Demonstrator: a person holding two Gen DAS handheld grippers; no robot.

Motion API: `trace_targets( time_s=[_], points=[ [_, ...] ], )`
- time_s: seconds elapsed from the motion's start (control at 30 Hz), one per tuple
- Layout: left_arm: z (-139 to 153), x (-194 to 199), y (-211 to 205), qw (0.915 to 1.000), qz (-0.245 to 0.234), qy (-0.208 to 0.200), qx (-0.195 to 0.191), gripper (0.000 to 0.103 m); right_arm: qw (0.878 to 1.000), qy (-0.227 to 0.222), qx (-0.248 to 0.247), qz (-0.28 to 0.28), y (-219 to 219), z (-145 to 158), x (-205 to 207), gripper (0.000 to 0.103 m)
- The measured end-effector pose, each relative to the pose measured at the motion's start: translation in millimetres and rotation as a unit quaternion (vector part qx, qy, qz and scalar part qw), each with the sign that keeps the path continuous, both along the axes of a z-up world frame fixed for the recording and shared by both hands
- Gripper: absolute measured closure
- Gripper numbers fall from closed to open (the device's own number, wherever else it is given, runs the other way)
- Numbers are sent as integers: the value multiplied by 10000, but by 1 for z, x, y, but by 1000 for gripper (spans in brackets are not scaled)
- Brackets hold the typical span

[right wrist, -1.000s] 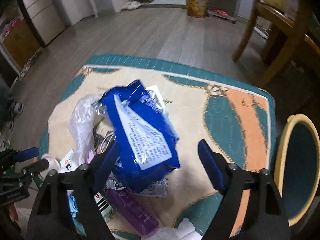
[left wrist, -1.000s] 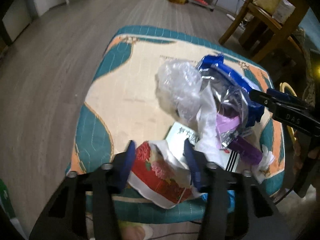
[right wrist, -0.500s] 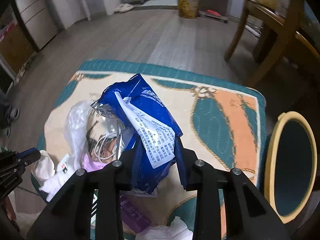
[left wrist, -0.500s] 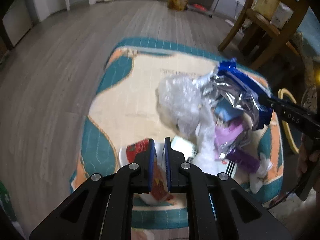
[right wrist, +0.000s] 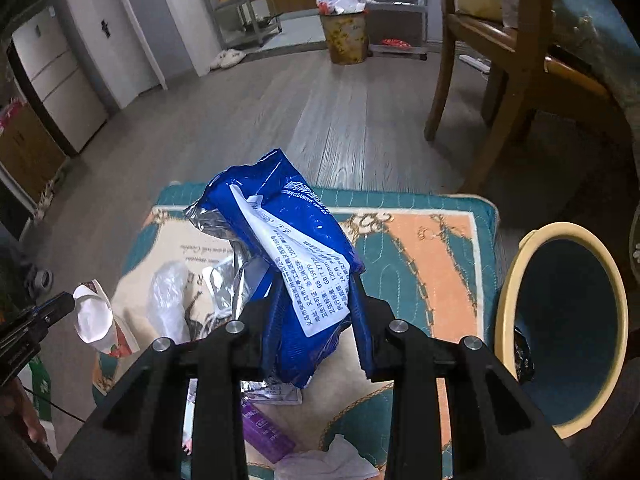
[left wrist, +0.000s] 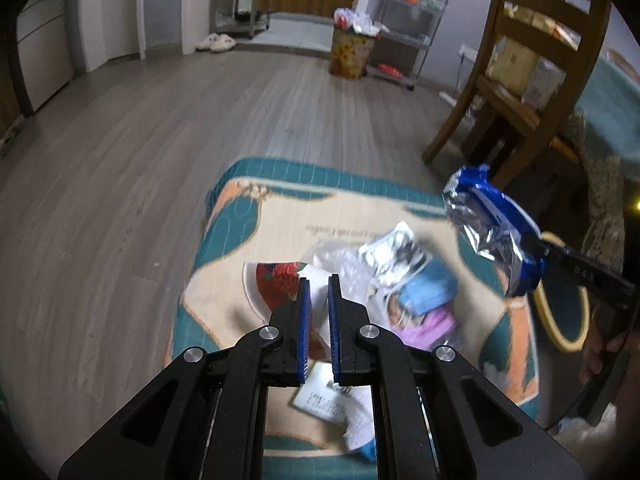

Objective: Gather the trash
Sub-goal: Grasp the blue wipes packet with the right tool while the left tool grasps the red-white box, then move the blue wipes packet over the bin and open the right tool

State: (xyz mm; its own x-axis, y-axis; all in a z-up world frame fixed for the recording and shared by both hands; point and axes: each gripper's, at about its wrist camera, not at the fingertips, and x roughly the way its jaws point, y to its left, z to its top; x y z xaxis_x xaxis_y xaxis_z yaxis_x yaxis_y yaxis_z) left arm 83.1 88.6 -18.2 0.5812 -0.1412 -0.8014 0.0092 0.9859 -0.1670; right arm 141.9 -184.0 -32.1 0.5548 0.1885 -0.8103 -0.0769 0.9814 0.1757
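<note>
The right tool [right wrist: 316, 308] was clamped on a blue wet-wipe pack [right wrist: 288, 248], holding it in the air above the patterned cushion [right wrist: 420, 248]. Its jaws had just been closing, with the pack between them. The left tool [left wrist: 318, 312] was closed on the rim of a paper cup with a red flower print [left wrist: 276, 284], its jaws almost together after closing with the cup wall between them. In the right wrist view the cup [right wrist: 94, 316] hung at the cushion's left edge. Loose trash lay on the cushion's near half: a clear plastic bag [right wrist: 168, 300], a blue face mask [left wrist: 426, 292], a purple wrapper [right wrist: 264, 432] and a crumpled tissue [right wrist: 332, 464]. A yellow-rimmed bin [right wrist: 532, 248] stood just beside the cushion's right edge.
</note>
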Motion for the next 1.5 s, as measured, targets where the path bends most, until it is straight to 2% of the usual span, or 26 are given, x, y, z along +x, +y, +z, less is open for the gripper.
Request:
trace_targets(
  time_s=[0.33, 0.43, 0.5, 0.63, 0.8, 0.93, 1.13, 1.23, 1.37, 1.5],
  points=[
    [38, 7, -15, 9982, -35, -541, -245, 94, 9990, -332, 222, -223, -36, 40, -13, 72],
    [61, 5, -38, 9946, -294, -969, 216, 94, 9982, -414, 306, -312, -50, 50, -17, 72],
    [75, 1, -53, 9908, -477, -1218, 361, 94, 9976, -463, 354, -374, -59, 56, -20, 72],
    [103, -5, -87, 9832, -893, -1586, 153, 94, 9957, -628, 420, -533, -82, 73, -29, 72],
    [120, -9, -127, 9750, -1315, -1787, -117, 94, 9932, -781, 432, -745, -115, 89, -46, 72],
    [120, -8, -154, 9714, -1565, -1747, -373, 94, 9911, -794, 303, -1025, -153, 92, -66, 72],
    [111, -5, -191, 9681, -1849, -1611, -519, 94, 9857, -694, 98, -1534, -208, 84, -83, 72],
    [103, -6, -212, 9663, -2016, -1501, -553, 94, 9817, -466, -53, -1846, -235, 67, -81, 72],
    [88, -3, -248, 9629, -2263, -1378, -506, 94, 9728, 35, 183, -2309, -274, 34, -78, 72],
    [66, -2, -285, 9592, -2543, -1205, -289, 94, 9668, 328, -1, -2534, -293, 14, -76, 72]
  ],
)
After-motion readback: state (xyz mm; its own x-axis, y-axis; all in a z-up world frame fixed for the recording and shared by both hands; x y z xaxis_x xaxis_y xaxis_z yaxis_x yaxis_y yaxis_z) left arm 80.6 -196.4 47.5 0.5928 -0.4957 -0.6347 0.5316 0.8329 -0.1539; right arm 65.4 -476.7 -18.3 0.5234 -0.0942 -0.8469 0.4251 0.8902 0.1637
